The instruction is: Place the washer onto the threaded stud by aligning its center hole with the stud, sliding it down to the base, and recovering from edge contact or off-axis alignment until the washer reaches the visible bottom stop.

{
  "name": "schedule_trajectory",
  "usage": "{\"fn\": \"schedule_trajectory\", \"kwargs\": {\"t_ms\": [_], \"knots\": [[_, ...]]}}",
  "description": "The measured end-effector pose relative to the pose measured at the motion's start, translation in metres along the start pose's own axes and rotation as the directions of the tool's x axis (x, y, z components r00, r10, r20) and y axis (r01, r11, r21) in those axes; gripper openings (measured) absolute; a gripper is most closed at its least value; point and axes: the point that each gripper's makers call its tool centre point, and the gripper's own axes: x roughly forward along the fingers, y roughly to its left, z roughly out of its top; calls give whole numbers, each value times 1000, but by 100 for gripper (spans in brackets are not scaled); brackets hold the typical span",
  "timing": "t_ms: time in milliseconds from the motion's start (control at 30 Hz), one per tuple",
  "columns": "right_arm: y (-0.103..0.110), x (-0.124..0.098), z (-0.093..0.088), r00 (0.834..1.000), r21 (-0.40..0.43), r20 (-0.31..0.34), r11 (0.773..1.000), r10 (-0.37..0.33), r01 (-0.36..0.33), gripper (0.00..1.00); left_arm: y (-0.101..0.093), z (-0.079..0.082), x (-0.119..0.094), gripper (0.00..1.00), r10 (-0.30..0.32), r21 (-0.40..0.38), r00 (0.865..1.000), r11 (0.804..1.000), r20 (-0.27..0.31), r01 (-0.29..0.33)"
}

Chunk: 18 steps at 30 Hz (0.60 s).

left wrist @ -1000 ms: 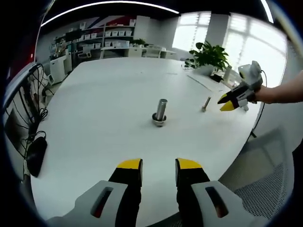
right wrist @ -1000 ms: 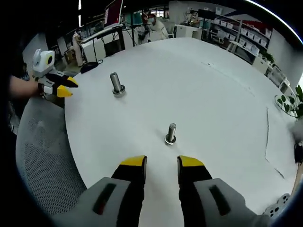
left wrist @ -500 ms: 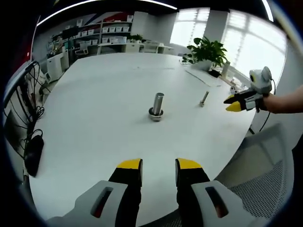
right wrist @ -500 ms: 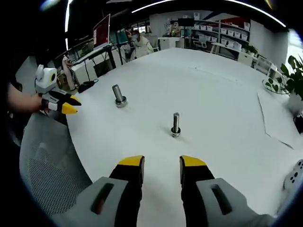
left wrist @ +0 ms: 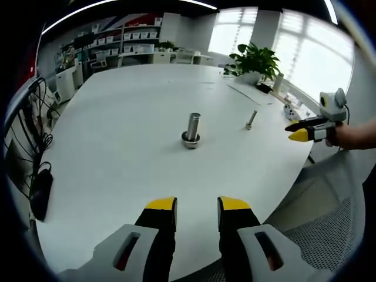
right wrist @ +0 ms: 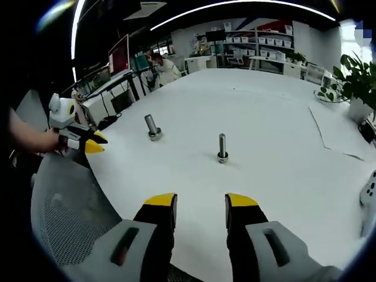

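Observation:
A thick metal stud (left wrist: 191,126) stands upright mid-table with a ring, probably a washer (left wrist: 190,140), at its base. A thinner threaded stud (left wrist: 251,120) stands farther right, and the right gripper view shows that thin stud (right wrist: 222,147) with a small washer (right wrist: 222,158) at its foot. My left gripper (left wrist: 197,205) hovers open over the near table edge with nothing between its jaws. My right gripper (right wrist: 200,202) is likewise open with nothing in it, well short of the thin stud. Each gripper also appears from outside, hand-held beyond the table rim: the right gripper (left wrist: 305,132) and the left gripper (right wrist: 82,141).
The round white table (left wrist: 117,153) carries a paper sheet (right wrist: 335,135) and a potted plant (left wrist: 252,59) at the far side. Mesh chairs (left wrist: 329,235) (right wrist: 64,217) sit at the near edge. Cables and a black object (left wrist: 44,194) lie to the left. A person (right wrist: 161,67) sits at a far desk.
Both views have shifted as the hands drew back. In the left gripper view the right gripper has moved rightward, away from the thin stud. Studs stay put; jaws remain open.

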Motion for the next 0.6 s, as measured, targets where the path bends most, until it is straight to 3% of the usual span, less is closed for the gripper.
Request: {"fn": "schedule_trajectory", "kwargs": {"t_ms": [433, 600], "knots": [[18, -5, 4, 1000, -38, 14, 999, 23, -22, 36, 4, 0, -1, 25, 11, -8, 1000, 1000, 8, -11], [23, -4, -4, 1000, -51, -4, 998, 26, -27, 36, 5, 0, -1, 25, 17, -6, 1000, 1000, 7, -17]]}}
